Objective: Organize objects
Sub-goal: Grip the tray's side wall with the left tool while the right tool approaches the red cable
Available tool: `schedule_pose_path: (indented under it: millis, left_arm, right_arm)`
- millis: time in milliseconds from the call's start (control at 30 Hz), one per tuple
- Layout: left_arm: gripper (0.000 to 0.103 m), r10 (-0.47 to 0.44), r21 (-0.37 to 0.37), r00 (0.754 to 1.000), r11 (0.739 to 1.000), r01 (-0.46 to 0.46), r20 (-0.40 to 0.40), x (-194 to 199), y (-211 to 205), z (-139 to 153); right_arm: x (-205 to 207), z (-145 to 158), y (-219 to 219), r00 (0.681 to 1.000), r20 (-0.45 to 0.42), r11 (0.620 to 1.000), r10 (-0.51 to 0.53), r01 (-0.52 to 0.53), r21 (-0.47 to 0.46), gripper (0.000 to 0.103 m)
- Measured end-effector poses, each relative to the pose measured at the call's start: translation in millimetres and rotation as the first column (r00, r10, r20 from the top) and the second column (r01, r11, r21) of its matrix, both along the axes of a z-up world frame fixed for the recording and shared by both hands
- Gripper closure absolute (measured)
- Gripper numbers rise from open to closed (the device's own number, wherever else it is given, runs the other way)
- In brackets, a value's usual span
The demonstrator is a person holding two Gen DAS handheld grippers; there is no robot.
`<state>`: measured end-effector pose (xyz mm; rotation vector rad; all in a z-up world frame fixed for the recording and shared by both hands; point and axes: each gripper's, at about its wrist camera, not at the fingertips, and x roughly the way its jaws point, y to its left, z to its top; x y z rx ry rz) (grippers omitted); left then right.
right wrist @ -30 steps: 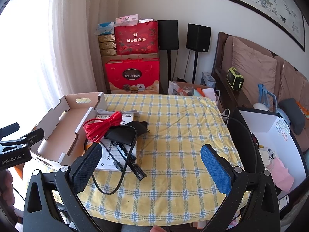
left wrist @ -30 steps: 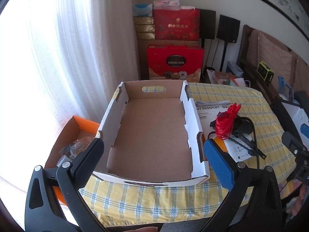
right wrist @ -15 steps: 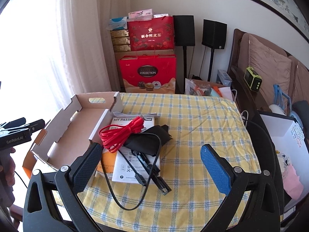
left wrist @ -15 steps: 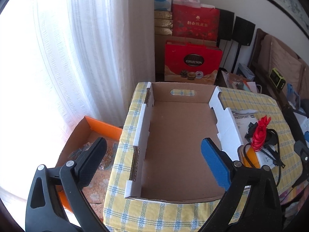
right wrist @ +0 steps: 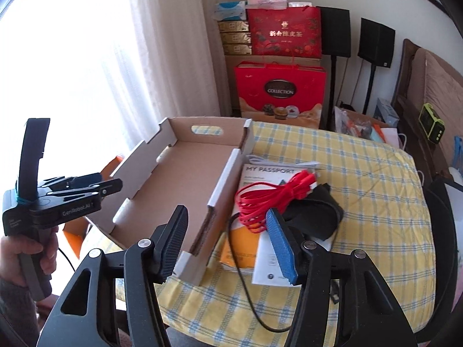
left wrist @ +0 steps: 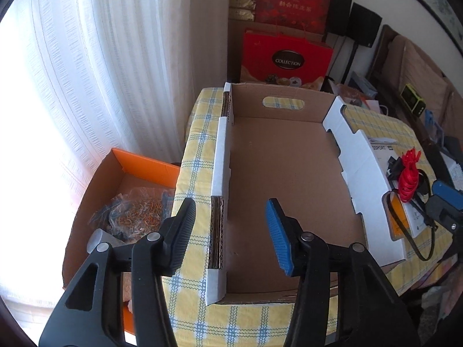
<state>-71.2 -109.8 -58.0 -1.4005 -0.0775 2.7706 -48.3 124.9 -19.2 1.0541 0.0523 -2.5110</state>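
Where curtain (left wrist: pixel 95 66) hangs | checked tablecloth (right wrist: pixel 361 179) | cardboard tray (left wrist: pixel 289 173)

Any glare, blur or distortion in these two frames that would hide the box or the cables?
Left wrist view: the curtain is blown out white, straight edges bow from the fisheye, yet the box is sharp and evenly lit. Right wrist view: the same window glare washes the upper left, the red cable and black cable stay crisp, and the corners vignette to black.
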Motion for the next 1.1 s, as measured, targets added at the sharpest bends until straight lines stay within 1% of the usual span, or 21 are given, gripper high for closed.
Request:
schedule_pose_path:
  millis: [100,167,233,333,367,500,533,567,600,800,1100]
  left_arm:
    - [0.066,-0.011,0.022,1.0,1.0,0.011,0.02,-1,-1,-6]
    - [0.072,-0.022,0.04,0.999,0.999,0.02,0.036,-1,-3,-10]
    - [0.077,-0.016,0.033,0.999,0.999,0.015,0.037,-1,-3,-12]
    - [0.081,-0.014,0.031,0.999,0.999,0.013,0.037,0,-4,-15]
    - [0.082,-0.012,0.032,0.999,0.999,0.011,0.036,1,-5,-15]
    - [0.083,-0.011,0.032,0.999,0.999,0.01,0.032,1,-5,-14]
    - [0.083,-0.01,0.028,0.999,1.0,0.01,0.031,1,-4,-14]
    - [0.083,-0.008,0.026,0.999,1.0,0.008,0.032,2,-4,-14]
    - [0.083,-0.008,0.027,0.999,1.0,0.007,0.035,2,-3,-14]
    - [0.083,-0.035,0.02,0.998,0.999,0.034,0.043,2,7,-12]
    - [0.083,-0.087,0.035,0.995,0.996,0.085,0.041,3,36,-11]
  right_arm:
    - [-1,-10,-15,0.999,0.035,1.0,0.029,-0.029,0.001,0.051]
    - [-1,-18,-21,0.997,0.064,0.999,0.039,-0.039,-0.008,0.056]
    - [-1,-26,-25,0.995,0.091,0.999,0.048,-0.046,-0.017,0.059]
    - [-1,-36,-31,0.991,0.118,0.998,0.058,-0.057,-0.012,0.061]
    - [-1,-39,-33,0.99,0.126,0.998,0.063,-0.062,-0.012,0.064]
    - [-1,-47,-36,0.988,0.139,0.998,0.061,-0.063,0.008,0.067]
    - [-2,-48,-35,0.988,0.142,0.998,0.06,-0.061,0.005,0.069]
    - [-2,-48,-34,0.988,0.143,0.998,0.057,-0.058,0.006,0.073]
    - [-2,-48,-33,0.988,0.141,0.998,0.054,-0.056,0.009,0.075]
    - [0,-45,-26,0.989,0.145,0.999,0.036,-0.039,0.015,0.075]
    - [2,-41,5,0.988,0.153,1.0,-0.011,0.011,0.005,0.076]
